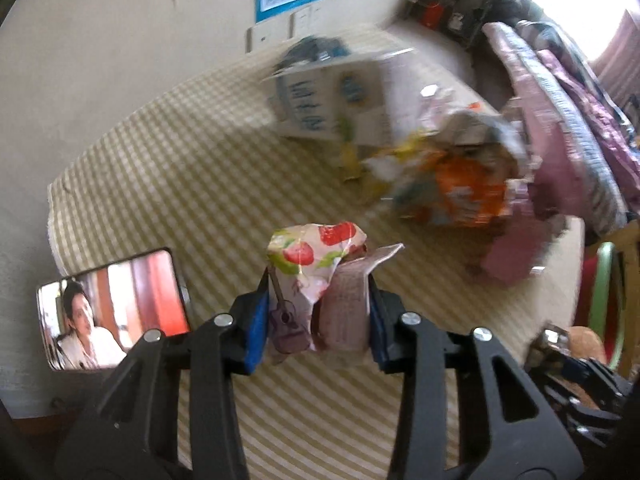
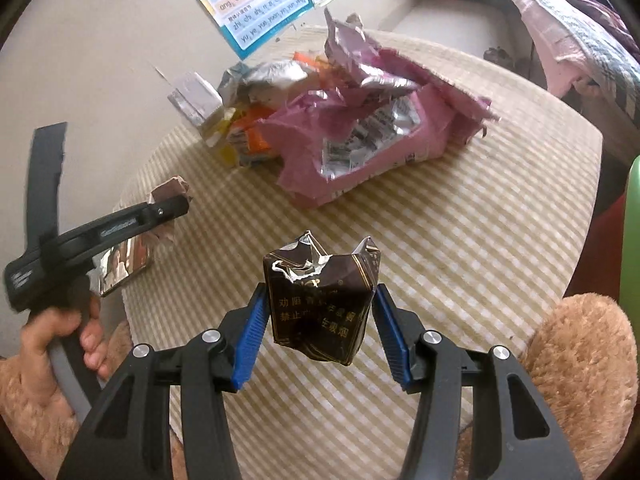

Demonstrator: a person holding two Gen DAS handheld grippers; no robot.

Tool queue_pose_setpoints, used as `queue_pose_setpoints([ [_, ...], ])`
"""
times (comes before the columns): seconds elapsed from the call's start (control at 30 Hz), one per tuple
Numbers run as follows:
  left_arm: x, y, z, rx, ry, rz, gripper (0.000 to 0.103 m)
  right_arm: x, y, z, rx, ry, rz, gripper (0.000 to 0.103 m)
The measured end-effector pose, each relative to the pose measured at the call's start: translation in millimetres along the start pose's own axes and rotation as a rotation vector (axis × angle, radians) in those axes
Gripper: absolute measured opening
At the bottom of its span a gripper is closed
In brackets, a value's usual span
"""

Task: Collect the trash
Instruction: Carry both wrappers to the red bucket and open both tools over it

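Strawberry wrapper (image 1: 316, 280) sits clamped between left fingers (image 1: 256, 320); right fingers (image 2: 250, 342) pinch a crumpled brown pack (image 2: 320, 304).

Strawberry-printed wrapper (image 1: 316, 280), dark brown pack (image 2: 320, 304), beige checked tablecloth (image 2: 460, 240).

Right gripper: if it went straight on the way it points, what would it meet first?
Probably the checked tablecloth; the right gripper, shut on the dark carton, points steeply down, short of the pink torn bag. Depth unclear.
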State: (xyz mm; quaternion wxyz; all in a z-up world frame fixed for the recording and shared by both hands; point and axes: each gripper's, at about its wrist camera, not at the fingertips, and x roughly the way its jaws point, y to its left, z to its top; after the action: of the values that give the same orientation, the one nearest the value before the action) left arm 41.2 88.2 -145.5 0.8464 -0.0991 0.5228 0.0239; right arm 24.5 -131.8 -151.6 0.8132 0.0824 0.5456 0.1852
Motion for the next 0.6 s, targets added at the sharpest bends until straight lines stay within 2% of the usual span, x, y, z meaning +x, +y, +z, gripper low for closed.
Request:
queue_pose_setpoints([
  [0.3, -48, -78, -10, 0.103, -0.073, -0.148, 0.039, -34, -21, 8, 0.039, -0.11, -0.041, 0.051],
  [0.6, -71, -129, -3, 0.182, -0.125, -0.207, 0.04, -61, -60, -2, 0.105, -0.158, -0.092, 0.051],
])
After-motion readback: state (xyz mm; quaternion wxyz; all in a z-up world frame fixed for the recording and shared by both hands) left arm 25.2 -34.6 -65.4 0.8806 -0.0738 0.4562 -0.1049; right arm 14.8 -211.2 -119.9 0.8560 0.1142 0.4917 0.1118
